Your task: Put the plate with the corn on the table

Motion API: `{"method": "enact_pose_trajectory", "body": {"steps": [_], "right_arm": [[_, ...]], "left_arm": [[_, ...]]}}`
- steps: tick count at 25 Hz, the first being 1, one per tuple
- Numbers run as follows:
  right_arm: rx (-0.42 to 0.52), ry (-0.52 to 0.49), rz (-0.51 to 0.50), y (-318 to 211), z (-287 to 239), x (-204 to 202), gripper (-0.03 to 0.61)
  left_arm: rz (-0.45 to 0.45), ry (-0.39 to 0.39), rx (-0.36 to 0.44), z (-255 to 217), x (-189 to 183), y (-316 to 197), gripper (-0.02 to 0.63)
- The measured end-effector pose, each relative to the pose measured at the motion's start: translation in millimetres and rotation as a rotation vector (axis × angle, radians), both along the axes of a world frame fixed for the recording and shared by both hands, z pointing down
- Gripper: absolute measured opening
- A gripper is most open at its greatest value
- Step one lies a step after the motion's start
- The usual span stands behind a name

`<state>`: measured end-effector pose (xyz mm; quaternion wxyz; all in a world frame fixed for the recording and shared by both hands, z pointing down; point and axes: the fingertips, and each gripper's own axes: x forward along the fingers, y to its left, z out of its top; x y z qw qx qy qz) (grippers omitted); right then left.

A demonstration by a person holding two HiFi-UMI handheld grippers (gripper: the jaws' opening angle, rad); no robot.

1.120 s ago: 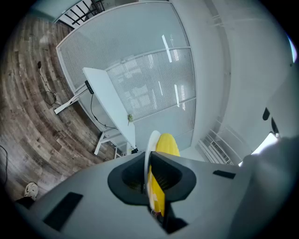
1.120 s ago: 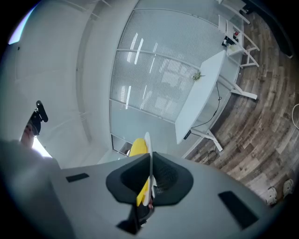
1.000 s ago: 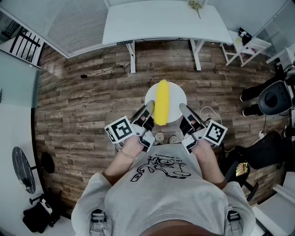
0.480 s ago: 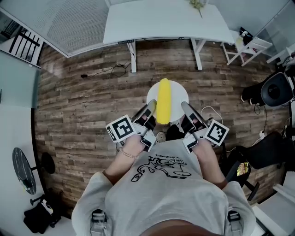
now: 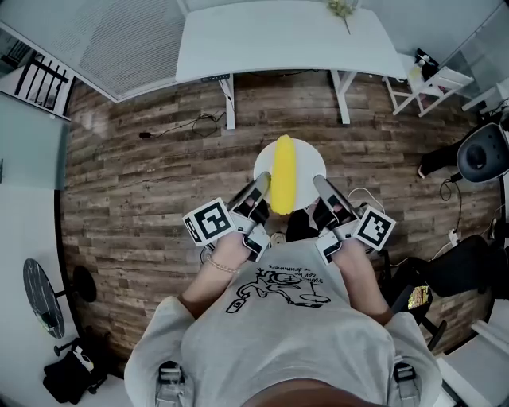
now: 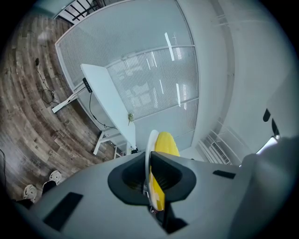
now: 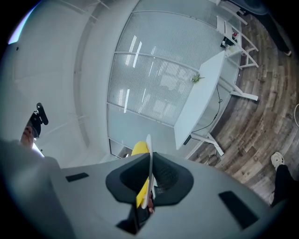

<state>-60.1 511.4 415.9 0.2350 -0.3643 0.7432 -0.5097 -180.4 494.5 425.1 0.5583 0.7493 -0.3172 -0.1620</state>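
Clamped onto the left rim of the plate (image 6: 152, 140) with the fingers of the left gripper (image 6: 150, 164). Seen edge-on in the left gripper view: a thin white line pinched between the two dark pads, with the yellow corn (image 6: 166, 142) just to its right, on the upper face. Likewise on the other side, pinched at the right rim by the fingers of the right gripper (image 7: 149, 168). There again edge-on between the pads, with the corn showing on the left of the white edge.

From the head view, held about level between both grippers, in the air in front of the chest and above the wooden floor (image 5: 143, 175). Gripped only at the near-left and near-right edges, the fingers angled inward toward each other. Carries the corn lengthwise across the middle, pointing away from the body, between the two pairs of fingers. Just behind the fingers, the marker cubes (image 5: 208, 222), and under them the hands.

Farther out, well ahead of the plate and well apart from it, the white worktop (image 5: 286, 36) on its white legs. Near its far right end, a small green sprig (image 5: 340, 9). On the floor by the left legs, a dark cable (image 5: 191, 123).
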Motion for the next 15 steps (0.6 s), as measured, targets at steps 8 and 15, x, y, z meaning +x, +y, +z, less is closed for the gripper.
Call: {"method": "enact_pose_trajectory", "body": {"steps": [8, 15], "right_arm": [[-0.009, -0.011, -0.006, -55.2, 1.1, 24.5, 0.02], [-0.008, -0.017, -0.016, -109.5, -3.0, 52.6, 0.02]], "left_arm": [[-0.01, -0.007, -0.009, -0.1, 23.9, -52.8, 0.031], [-0.018, -0.007, -0.018, -3.4, 52.6, -106.2, 0.031]]}}
